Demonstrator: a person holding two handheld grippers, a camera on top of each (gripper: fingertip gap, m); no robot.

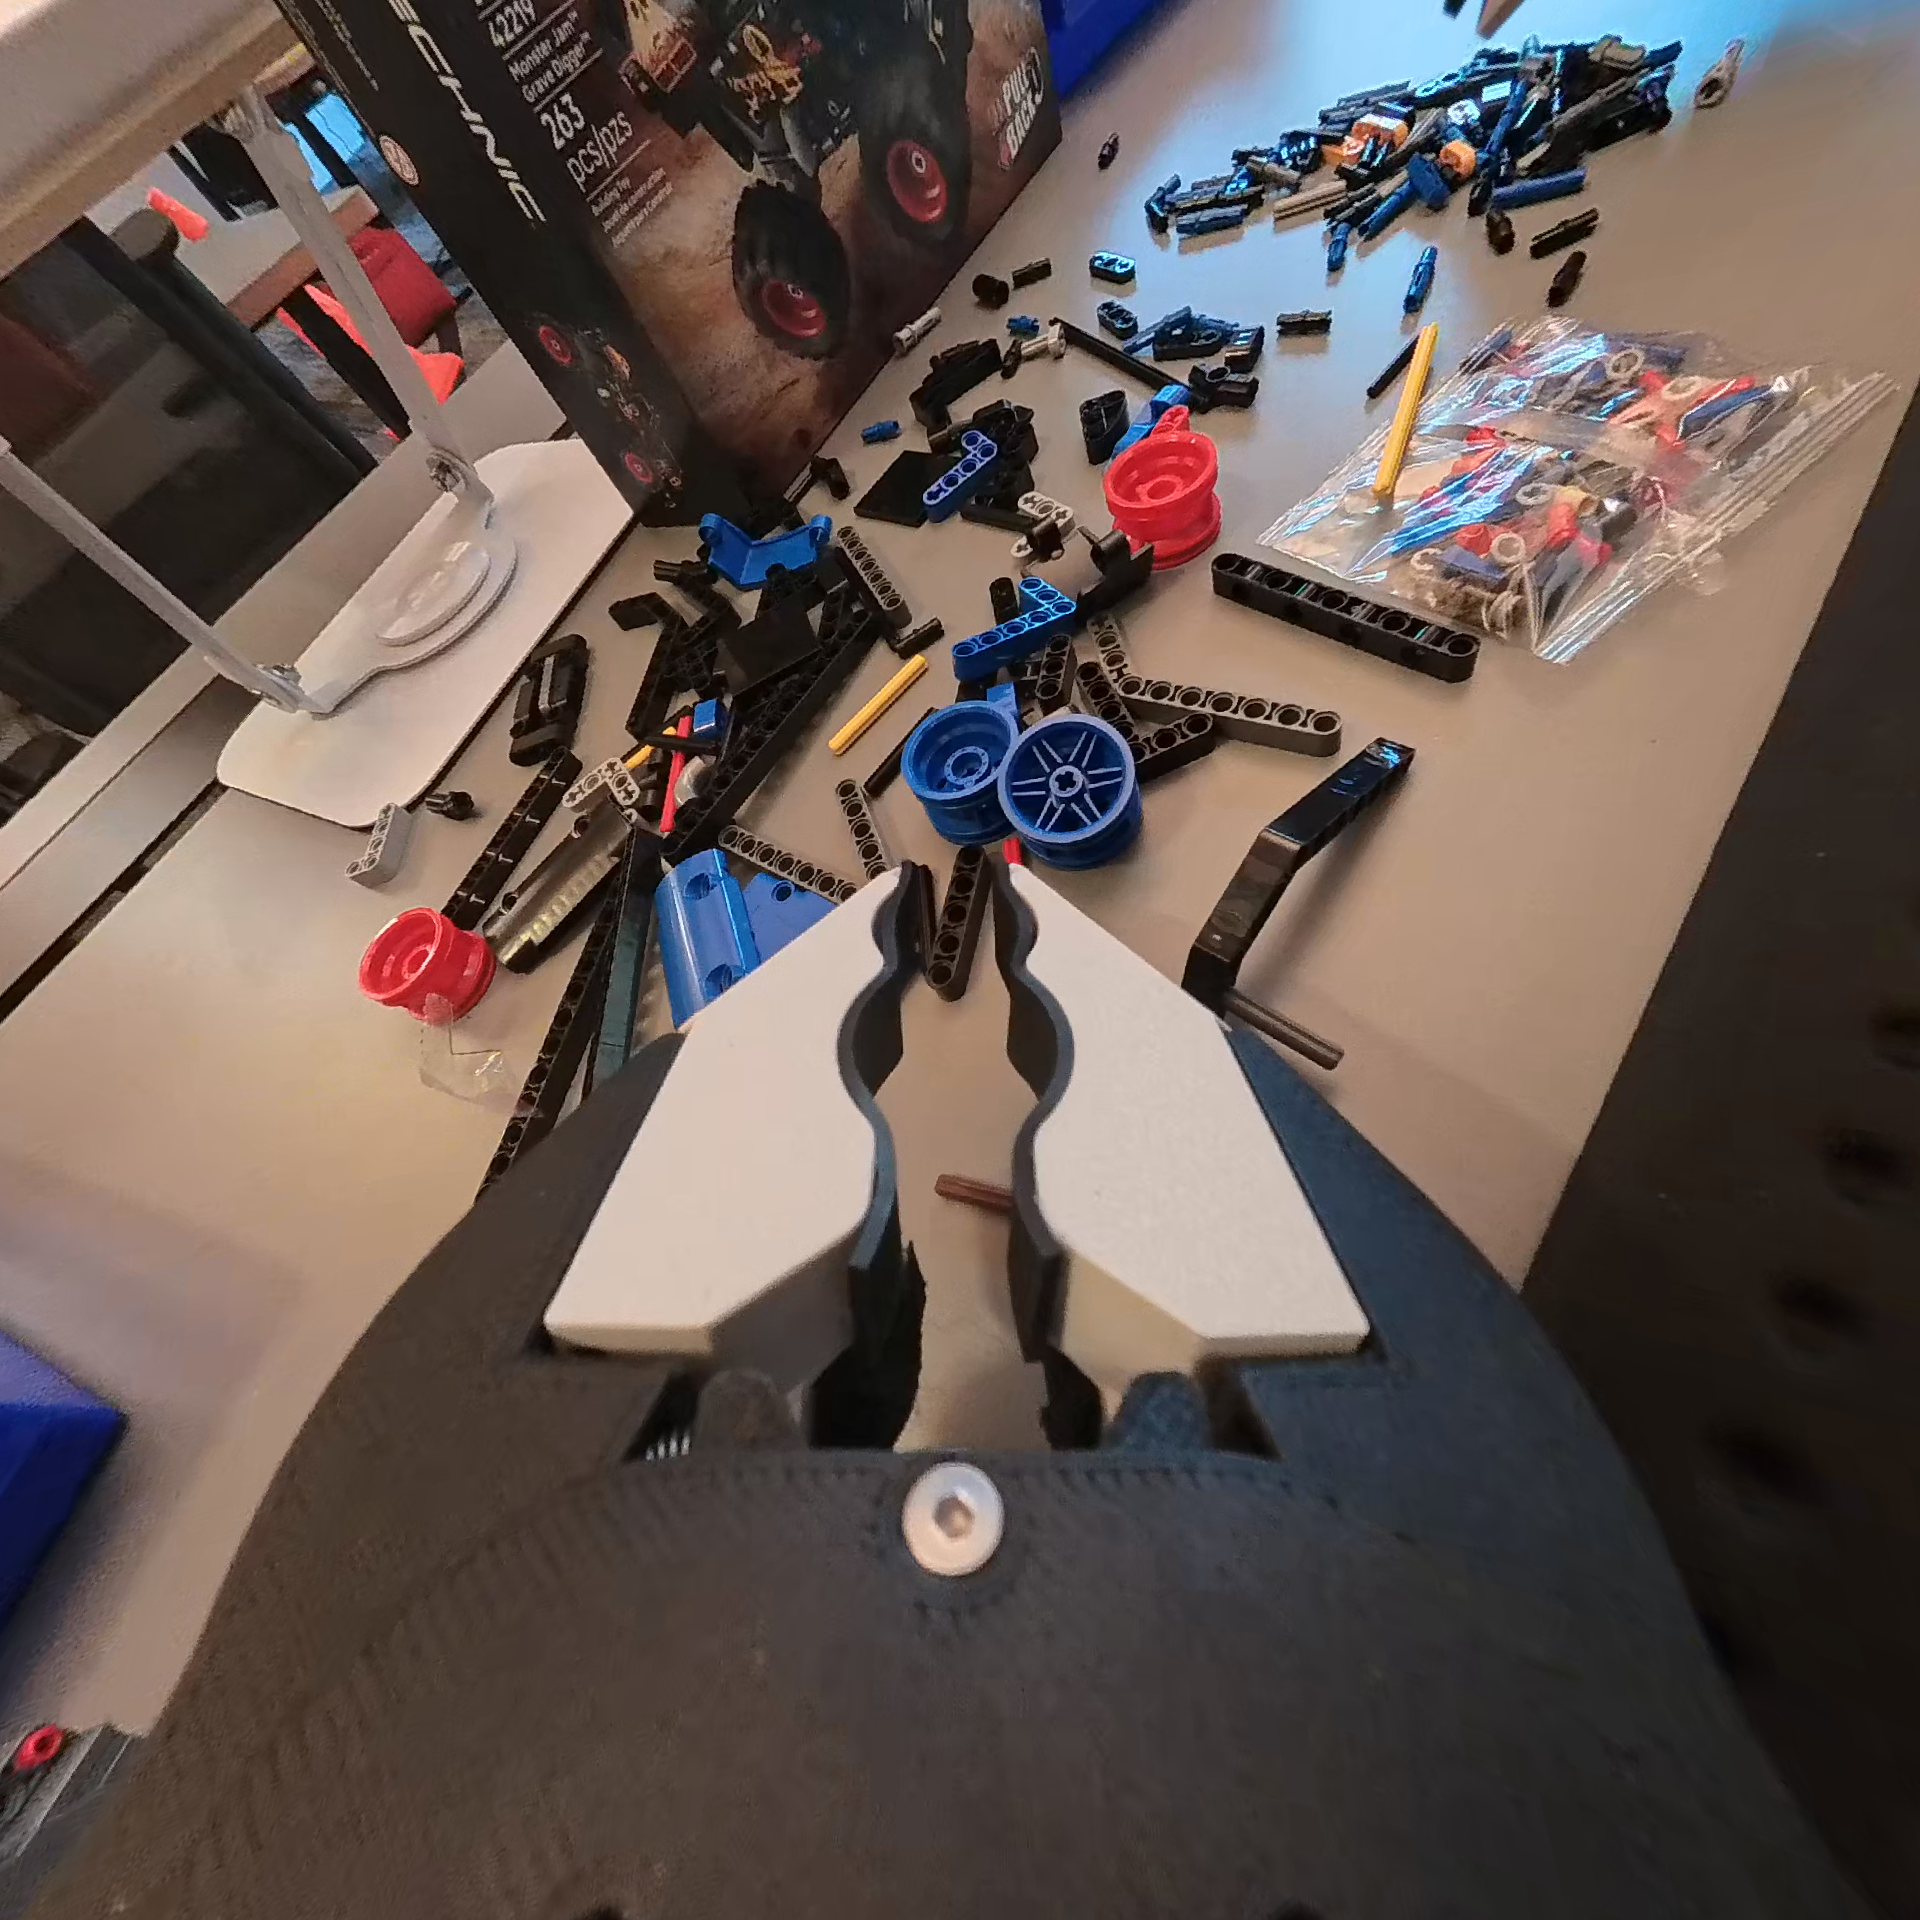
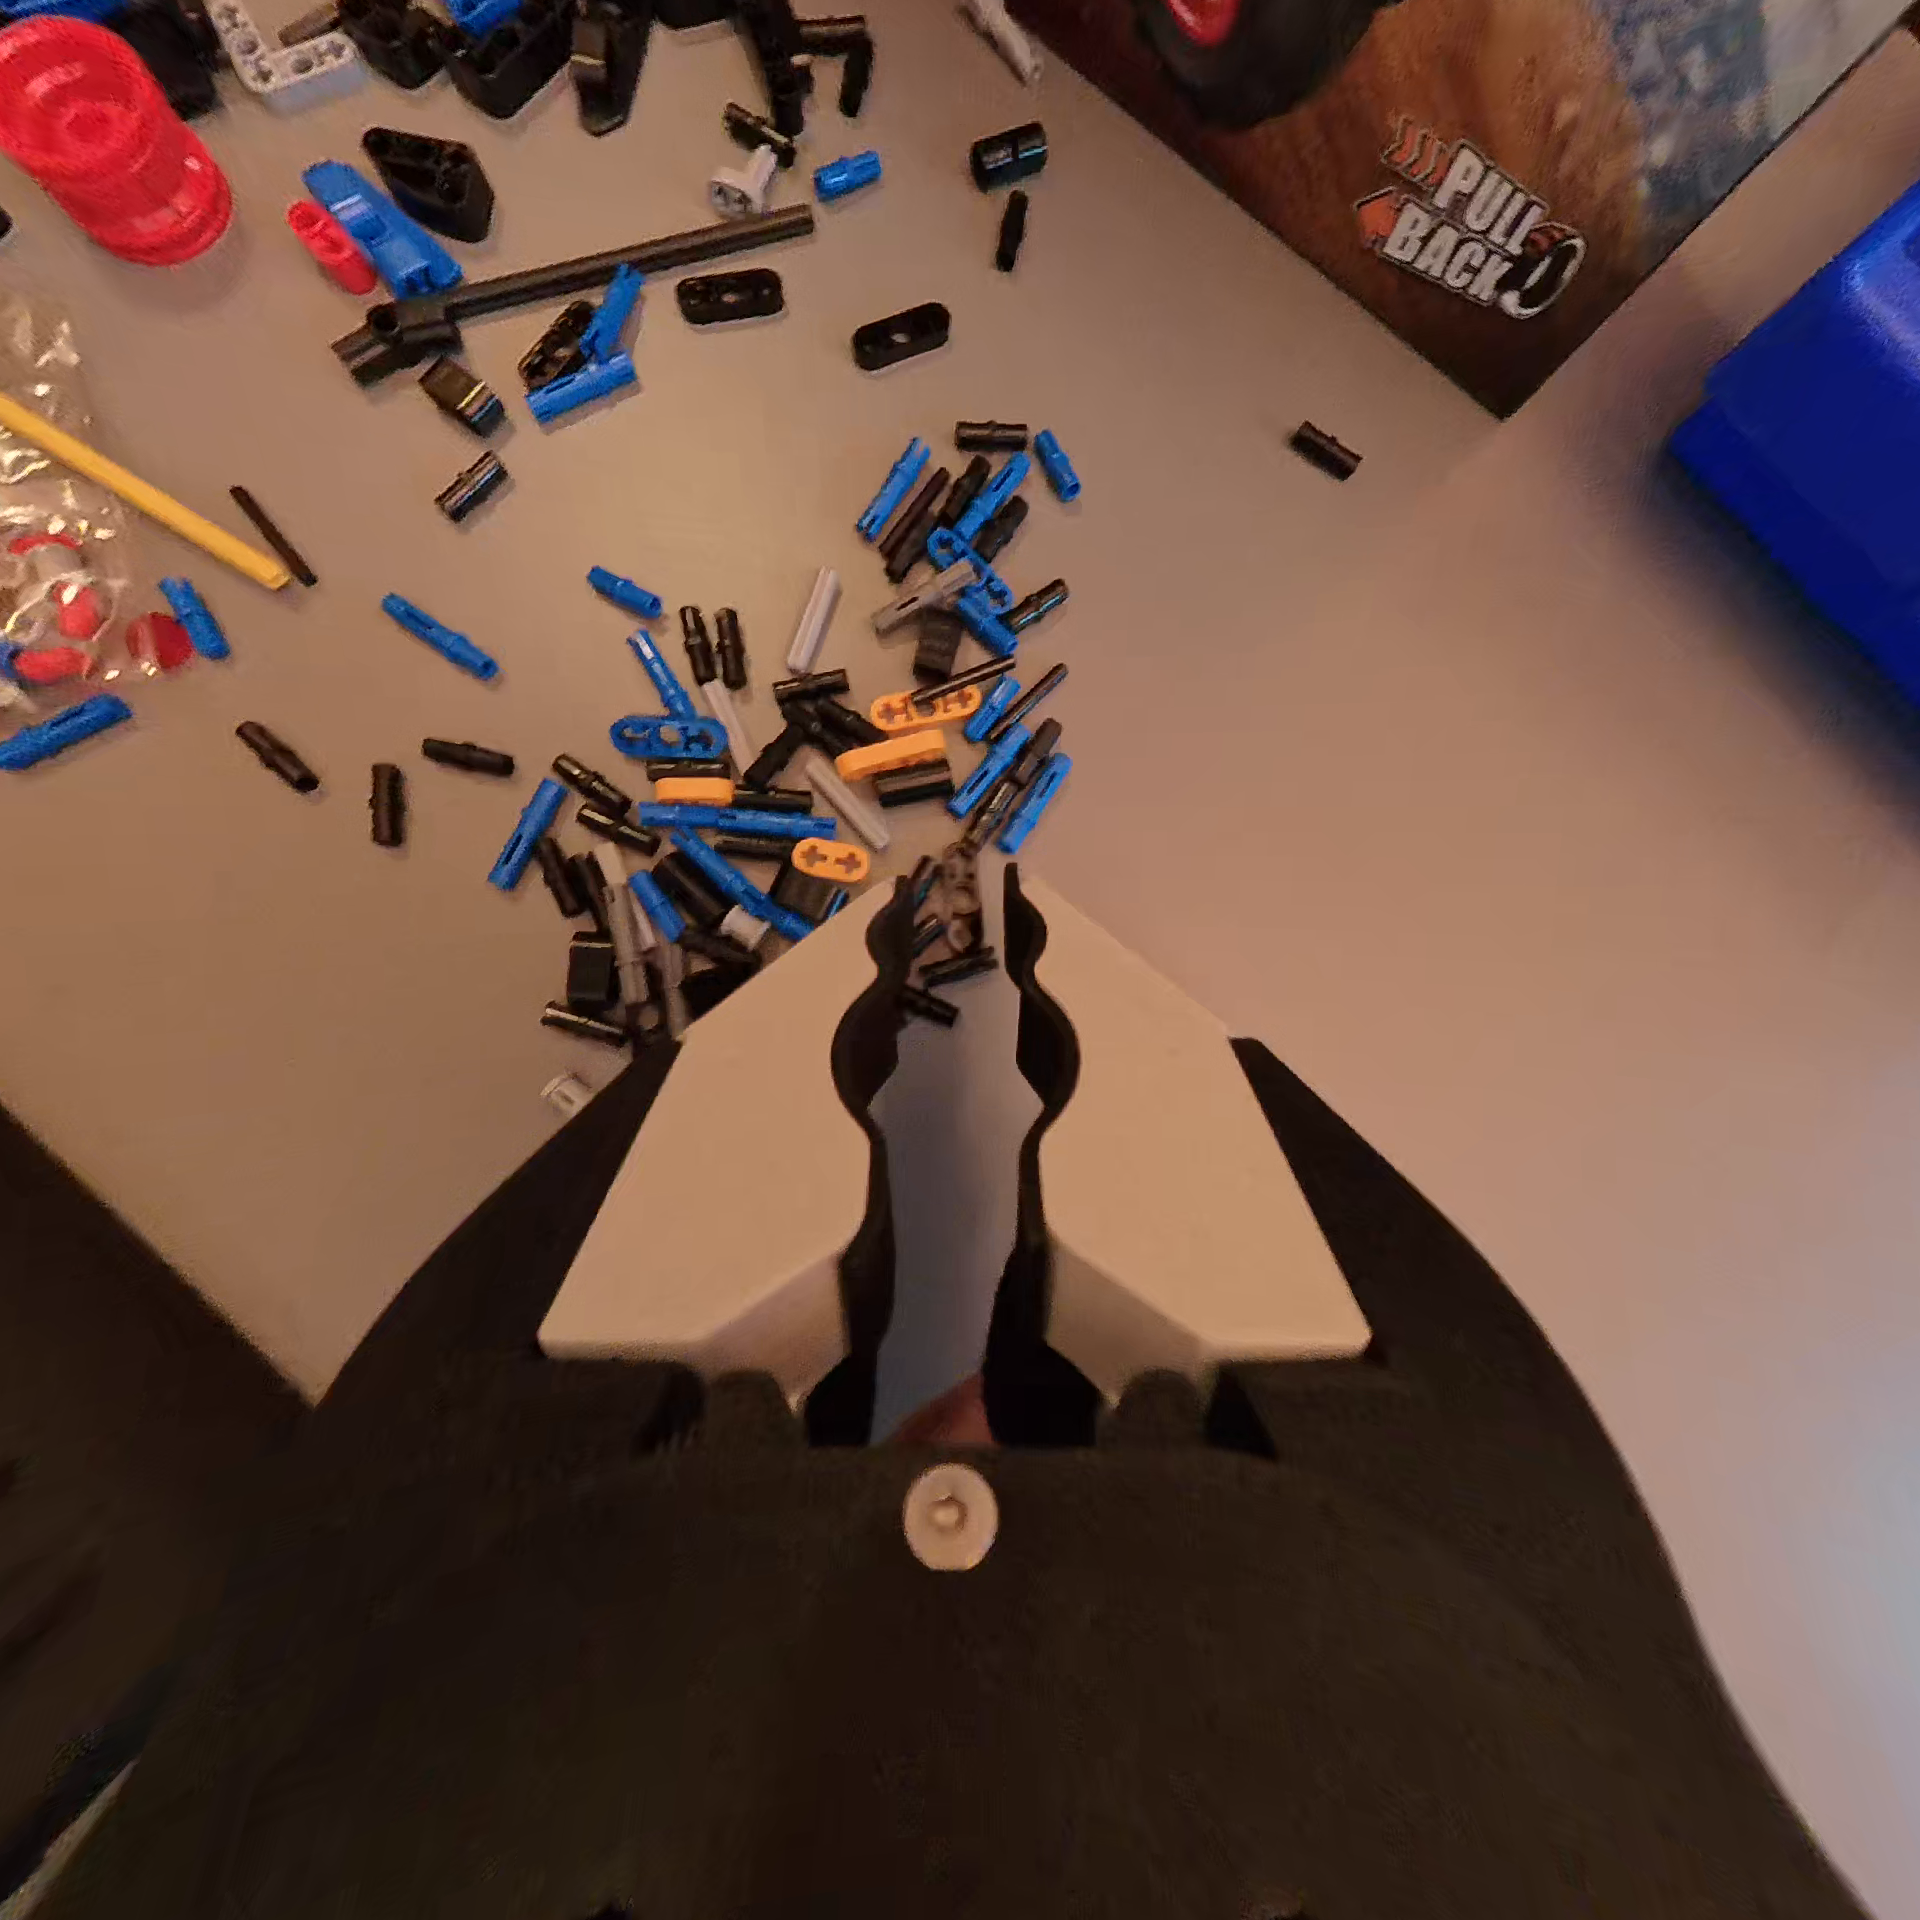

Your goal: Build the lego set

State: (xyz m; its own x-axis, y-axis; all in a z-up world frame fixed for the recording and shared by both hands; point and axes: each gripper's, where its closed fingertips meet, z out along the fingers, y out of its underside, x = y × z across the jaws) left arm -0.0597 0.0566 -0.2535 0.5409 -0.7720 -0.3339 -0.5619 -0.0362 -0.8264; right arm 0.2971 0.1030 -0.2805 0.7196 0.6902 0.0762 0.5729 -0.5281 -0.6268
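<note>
Left gripper (image 1: 956, 883) was held low over the table (image 1: 1455, 883), jaws parted a little, nothing gripped; a black beam (image 1: 958, 925) was seen on the table between the tips. Two blue wheels (image 1: 1023, 784) lay just ahead, the box (image 1: 727, 239) beyond, a parts bag (image 1: 1579, 488) to the right. Right gripper (image 2: 956, 883) was poised over the edge of a pin pile (image 2: 821, 748), jaws slightly apart, empty; small black pins (image 2: 951, 971) were seen in the gap.
</note>
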